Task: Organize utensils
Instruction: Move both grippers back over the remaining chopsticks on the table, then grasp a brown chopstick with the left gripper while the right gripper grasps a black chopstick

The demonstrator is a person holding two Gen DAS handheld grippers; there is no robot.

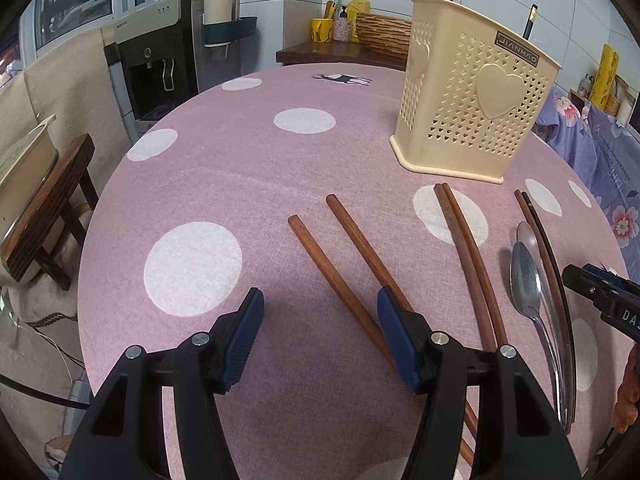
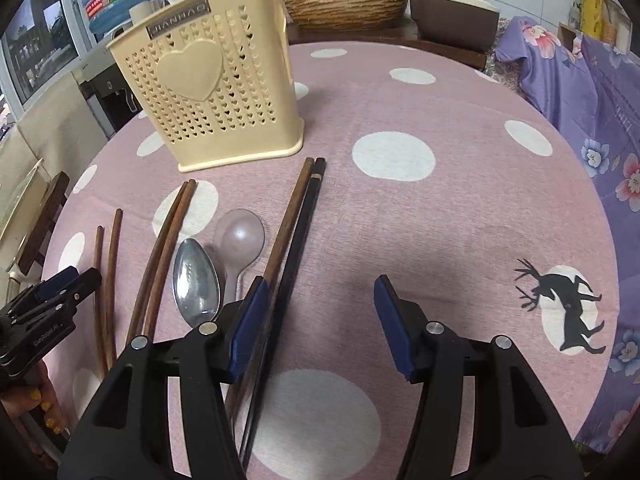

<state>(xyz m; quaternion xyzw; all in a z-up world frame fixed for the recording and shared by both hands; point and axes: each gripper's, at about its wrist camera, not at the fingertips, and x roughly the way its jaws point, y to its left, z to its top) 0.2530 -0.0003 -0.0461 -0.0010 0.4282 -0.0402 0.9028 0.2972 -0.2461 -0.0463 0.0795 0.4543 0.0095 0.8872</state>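
A cream perforated utensil holder [image 1: 472, 96] stands upright at the far side of the pink dotted table; it also shows in the right wrist view [image 2: 212, 80]. Wooden chopsticks lie in front of it: a splayed pair [image 1: 344, 264], a close pair [image 1: 468, 256], and a brown and a black one [image 2: 296, 232]. A metal spoon [image 2: 196, 284] and a translucent plastic spoon [image 2: 239, 240] lie between them. My left gripper [image 1: 320, 316] is open and empty over the splayed pair. My right gripper [image 2: 320, 304] is open and empty, its left finger [image 2: 250, 316] above the black chopstick.
The round table [image 1: 240, 168] has a pink cloth with white dots and a deer print [image 2: 568, 308]. A water dispenser [image 1: 160, 60] and a wooden stool [image 1: 48, 216] stand to the left. A woven basket [image 2: 344, 4] sits behind. Purple floral fabric [image 2: 580, 92] lies to the right.
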